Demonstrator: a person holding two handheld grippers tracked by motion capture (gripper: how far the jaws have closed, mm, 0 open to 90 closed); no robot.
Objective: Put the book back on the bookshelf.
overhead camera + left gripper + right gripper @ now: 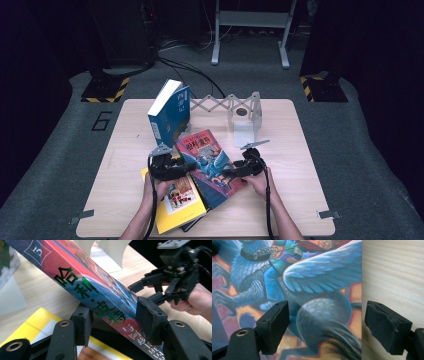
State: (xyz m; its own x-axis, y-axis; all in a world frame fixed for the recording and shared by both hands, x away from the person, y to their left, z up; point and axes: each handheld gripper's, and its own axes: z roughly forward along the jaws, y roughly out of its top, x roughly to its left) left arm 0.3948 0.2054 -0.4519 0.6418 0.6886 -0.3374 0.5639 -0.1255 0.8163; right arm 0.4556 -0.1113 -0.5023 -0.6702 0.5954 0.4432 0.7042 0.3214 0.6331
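The left gripper (112, 322) has its jaws closed on the spine edge of the red book (210, 162), which sits tilted near the middle of the bench (300, 200), its spine side raised and its far edge down toward the wood. The right gripper (325, 327) is wide open at the book's opposite edge, one jaw over the cover and the other over bare bench, holding nothing.

The likeliest trouble is slip: the left grip takes the book only along a narrow strip of glossy spine, so the weight could swing it loose or let the cover peel open if it is raised further before the right gripper bites. If the right jaws close as they stand, the outer one may scrape the bench instead of getting under the edge, pushing the book sideways.

The yellow book (180, 205) lies beneath, near the front edge, and could be dragged along. The blue book (170, 112) leaning behind might topple if knocked.
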